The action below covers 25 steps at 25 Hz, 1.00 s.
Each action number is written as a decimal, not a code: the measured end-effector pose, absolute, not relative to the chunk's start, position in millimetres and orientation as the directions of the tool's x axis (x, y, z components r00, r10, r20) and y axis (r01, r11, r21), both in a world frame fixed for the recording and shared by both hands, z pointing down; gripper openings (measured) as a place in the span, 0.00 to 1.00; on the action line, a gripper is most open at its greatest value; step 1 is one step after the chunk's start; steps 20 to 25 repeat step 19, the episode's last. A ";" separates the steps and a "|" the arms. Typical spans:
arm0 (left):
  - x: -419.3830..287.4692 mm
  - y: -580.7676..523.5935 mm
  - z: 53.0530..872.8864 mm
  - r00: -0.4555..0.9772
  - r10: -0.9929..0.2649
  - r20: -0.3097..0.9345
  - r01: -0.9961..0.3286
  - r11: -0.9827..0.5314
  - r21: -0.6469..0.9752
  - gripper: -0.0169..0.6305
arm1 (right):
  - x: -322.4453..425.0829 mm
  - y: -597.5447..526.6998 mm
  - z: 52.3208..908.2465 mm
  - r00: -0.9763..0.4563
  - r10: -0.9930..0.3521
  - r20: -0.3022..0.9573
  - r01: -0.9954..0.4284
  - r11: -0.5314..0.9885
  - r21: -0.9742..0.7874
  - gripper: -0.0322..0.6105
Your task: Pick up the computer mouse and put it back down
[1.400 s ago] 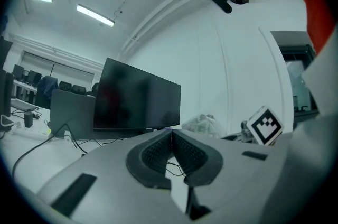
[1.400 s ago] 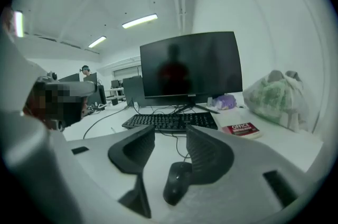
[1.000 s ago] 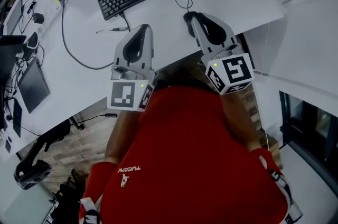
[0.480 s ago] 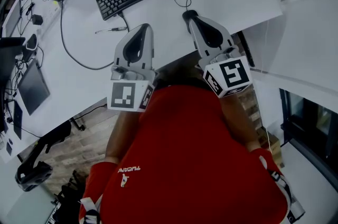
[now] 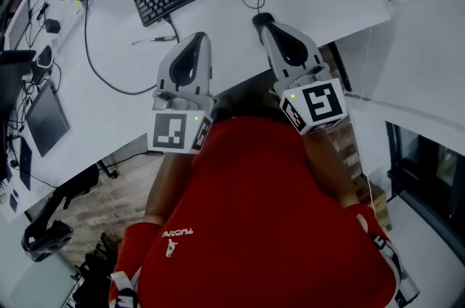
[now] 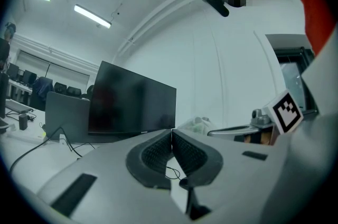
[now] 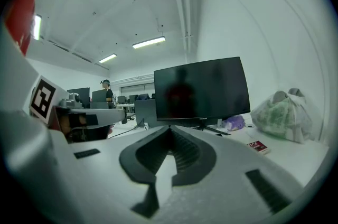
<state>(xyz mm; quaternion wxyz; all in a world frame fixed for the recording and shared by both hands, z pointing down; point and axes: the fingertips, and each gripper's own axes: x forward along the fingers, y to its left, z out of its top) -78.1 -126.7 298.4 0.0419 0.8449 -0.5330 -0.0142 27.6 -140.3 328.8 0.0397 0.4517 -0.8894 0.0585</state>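
The mouse (image 5: 259,17) lies on the white surface (image 5: 327,5) close to its near edge, right at the tip of the right tongs (image 7: 170,130). Those and the left tongs (image 6: 172,133) are closed tight and hold nothing. I think the right tongs must open wide, then go around the mouse.

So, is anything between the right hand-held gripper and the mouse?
Nothing visible. The right hand-held gripper, jaws shut, sits right at the mouse on the white desk; whether they touch is unclear.
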 end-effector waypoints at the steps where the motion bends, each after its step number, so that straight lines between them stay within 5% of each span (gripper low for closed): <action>1: -78.1 -126.5 298.3 0.431 -0.902 0.021 -0.900 -0.428 0.086 0.04 | 27.6 -140.3 328.9 -0.589 -0.799 0.124 -0.808 0.585 -0.069 0.06; 25: -73.1 -127.0 297.8 0.429 -0.903 0.023 -0.901 -0.427 0.079 0.04 | 29.4 -143.1 330.3 -0.596 -0.791 0.137 -0.803 0.592 -0.074 0.06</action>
